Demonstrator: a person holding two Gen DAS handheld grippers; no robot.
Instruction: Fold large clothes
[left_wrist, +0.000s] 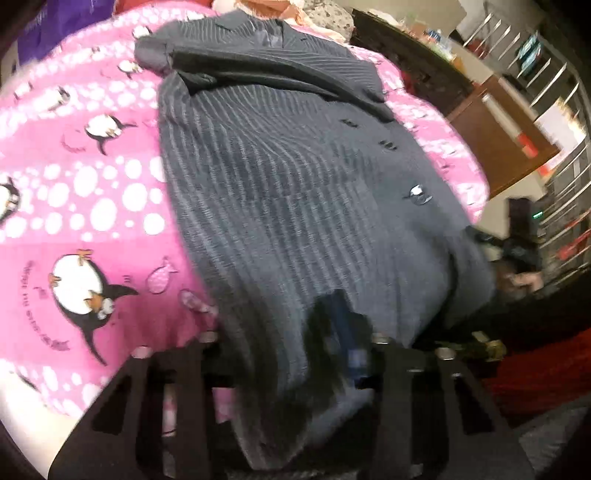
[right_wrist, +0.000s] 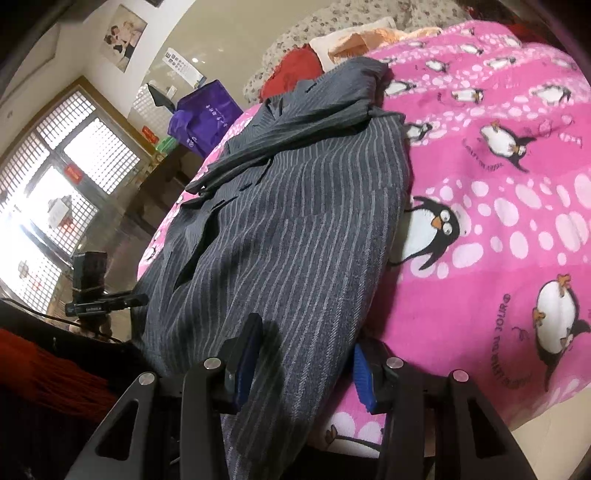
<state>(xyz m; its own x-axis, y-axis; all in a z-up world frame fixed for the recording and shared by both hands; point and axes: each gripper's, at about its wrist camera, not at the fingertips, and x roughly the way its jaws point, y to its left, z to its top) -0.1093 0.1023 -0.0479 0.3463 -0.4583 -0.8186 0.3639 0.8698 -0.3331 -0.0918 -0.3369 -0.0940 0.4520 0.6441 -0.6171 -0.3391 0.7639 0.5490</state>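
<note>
A grey pinstriped jacket (left_wrist: 280, 192) lies along a pink penguin blanket (left_wrist: 74, 192) on a bed, its collar at the far end and its hem at the near edge. In the left wrist view the blanket fills the left side, and the jacket runs down the middle with dark buttons (left_wrist: 417, 194) along its right edge. The left gripper (left_wrist: 332, 350) sits at the near hem; the picture is blurred there, cloth is bunched over its blue pads, and the jaws stand narrow, apparently pinching the hem. To the far right are a brown cabinet (left_wrist: 506, 147) and shelving. In the right wrist view a latticed window (right_wrist: 62, 177) and a purple bag (right_wrist: 203, 114) lie to the left, the jacket (right_wrist: 288, 221) is central, and the blanket (right_wrist: 498, 206) spreads right. The right gripper (right_wrist: 303, 365) holds the near hem, its blue pads (right_wrist: 364, 380) set partly apart with a fold of the cloth between them.
</note>
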